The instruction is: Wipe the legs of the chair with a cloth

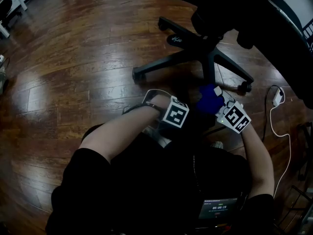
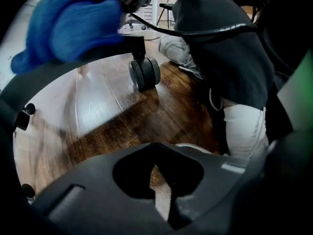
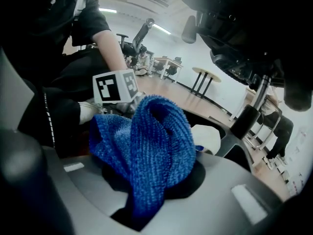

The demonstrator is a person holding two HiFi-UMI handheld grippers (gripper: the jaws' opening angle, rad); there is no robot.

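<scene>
Grips bunched blue cloth (image 1: 210, 98) in right gripper (image 3: 142, 204), beside nearest chair leg (image 1: 209, 71), with left gripper (image 2: 164, 195) closed, empty, over floor (image 2: 98, 111). Risks shoving leg away on its caster (image 2: 145, 74) if pressed hard.

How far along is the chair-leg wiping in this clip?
Done: the blue cloth is already clamped in the right gripper. In hand: it is at the nearest chair leg, above its caster; the left gripper is shut and empty. Left: the other legs; nothing shows whether any has been wiped.

Office — swivel chair (image 1: 209, 45), tables (image 3: 205, 72)
</scene>
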